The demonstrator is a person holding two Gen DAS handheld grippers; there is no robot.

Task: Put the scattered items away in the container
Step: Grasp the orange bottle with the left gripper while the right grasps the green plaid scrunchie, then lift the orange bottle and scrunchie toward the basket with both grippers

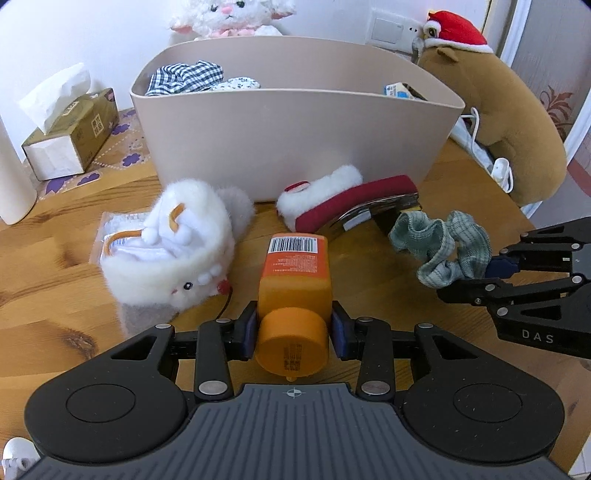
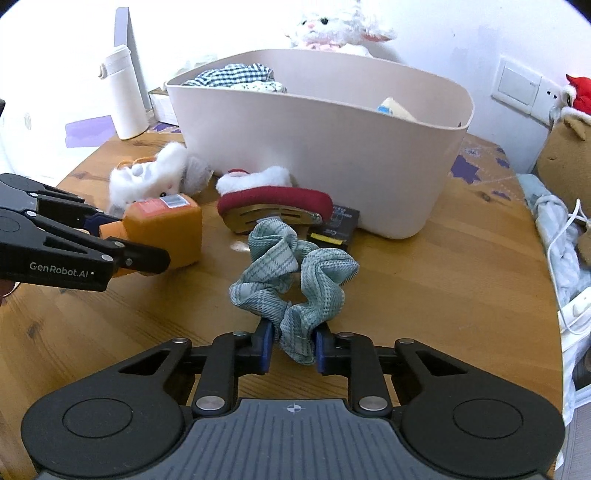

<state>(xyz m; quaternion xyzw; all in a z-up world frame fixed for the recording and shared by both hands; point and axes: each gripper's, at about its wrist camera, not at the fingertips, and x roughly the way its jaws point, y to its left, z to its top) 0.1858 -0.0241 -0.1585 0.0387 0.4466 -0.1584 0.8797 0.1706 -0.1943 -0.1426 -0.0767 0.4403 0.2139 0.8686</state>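
We see left tool (image 1: 293, 325) clamping orange bottle (image 1: 293, 273), right tool (image 2: 291, 345) pinching green scrunchie (image 2: 295, 273), bare tabletop (image 2: 424, 288) before the container (image 2: 332, 155) rim.

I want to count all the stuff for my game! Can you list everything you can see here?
bin: one, beige, back of the table, holding checked cloth and more.
bottle: one, orange, held in the left gripper.
scrunchie: one, pale green, held in the right gripper.
fluffy headband: one, white, on the table left of the bottle.
red hair clip: one, red with white fur, in front of the bin.
tissue box: one, brown, far left.
lamb toy: one, white, behind the bin.
brown plush: one, red hat, right of the bin.
white flask: one, left of the bin.
left gripper: black, shut on the bottle.
right gripper: black, shut on the scrunchie.
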